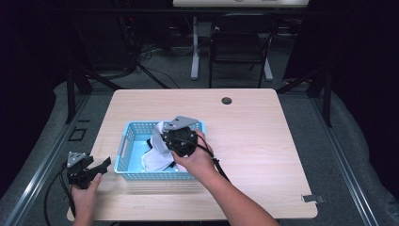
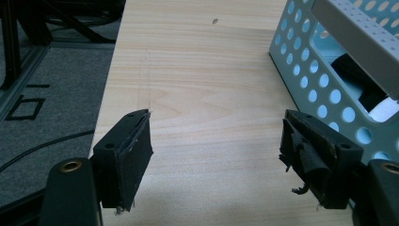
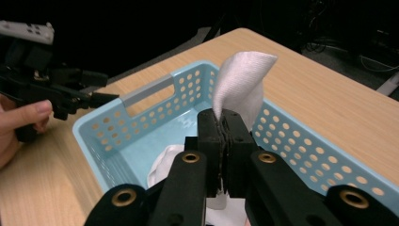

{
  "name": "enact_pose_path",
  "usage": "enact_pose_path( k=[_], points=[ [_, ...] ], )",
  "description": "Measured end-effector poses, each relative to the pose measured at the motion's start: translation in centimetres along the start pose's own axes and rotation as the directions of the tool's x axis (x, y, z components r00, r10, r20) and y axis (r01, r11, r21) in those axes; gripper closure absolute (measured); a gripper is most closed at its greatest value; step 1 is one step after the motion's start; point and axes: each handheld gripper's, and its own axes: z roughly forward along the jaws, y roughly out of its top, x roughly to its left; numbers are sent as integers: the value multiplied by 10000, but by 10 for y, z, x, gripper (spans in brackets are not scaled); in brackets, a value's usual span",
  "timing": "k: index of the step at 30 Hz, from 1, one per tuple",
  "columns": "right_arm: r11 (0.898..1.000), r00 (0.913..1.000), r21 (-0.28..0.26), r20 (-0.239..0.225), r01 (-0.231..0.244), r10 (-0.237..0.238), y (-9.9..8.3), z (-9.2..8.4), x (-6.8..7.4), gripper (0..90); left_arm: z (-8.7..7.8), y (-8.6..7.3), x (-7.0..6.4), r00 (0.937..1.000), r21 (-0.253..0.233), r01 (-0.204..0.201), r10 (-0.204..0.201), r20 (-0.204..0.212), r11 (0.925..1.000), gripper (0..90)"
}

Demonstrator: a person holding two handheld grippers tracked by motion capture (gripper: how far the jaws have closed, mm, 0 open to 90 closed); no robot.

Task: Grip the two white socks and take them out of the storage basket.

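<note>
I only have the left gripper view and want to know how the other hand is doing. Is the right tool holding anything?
Observer: Yes. The right tool is shut on a white cloth, which stands up from between its jaws.
Operator: Where is it relative to the basket?
Observer: Above the blue basket, over its middle in the high view.
Operator: Is more laundry left inside?
Observer: More white fabric lies on the basket floor under the right tool.
Operator: And my left tool?
Observer: The left tool sits open at the table's left edge, outside the basket, holding nothing.
</note>
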Motion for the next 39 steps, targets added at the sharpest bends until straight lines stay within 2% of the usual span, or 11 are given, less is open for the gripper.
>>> enact_pose_path(
  k=[7,15,23,31,39],
  points=[
    [9970,9983,-553,139,-549,558,2,-29,-17,882,0,0,0,10000,-10,-15,15,-6,10000,253],
    [9922,9939,-846,528,-917,964,2,-66,-36,882,0,0,-1,10000,-54,5,-4,12,10000,253],
    [9830,9844,-1208,927,-1383,1498,-10,-103,-54,882,-1,0,-1,10000,-60,-32,32,2,10000,253],
    [9804,9735,-1165,1468,-1588,1752,-26,-130,-66,882,0,0,-1,10000,-64,-31,31,-8,10000,253],
    [9815,9604,-821,2072,-1729,1865,-48,-137,-73,882,-1,1,-1,10000,22,-71,71,-11,10000,253]
  ],
)
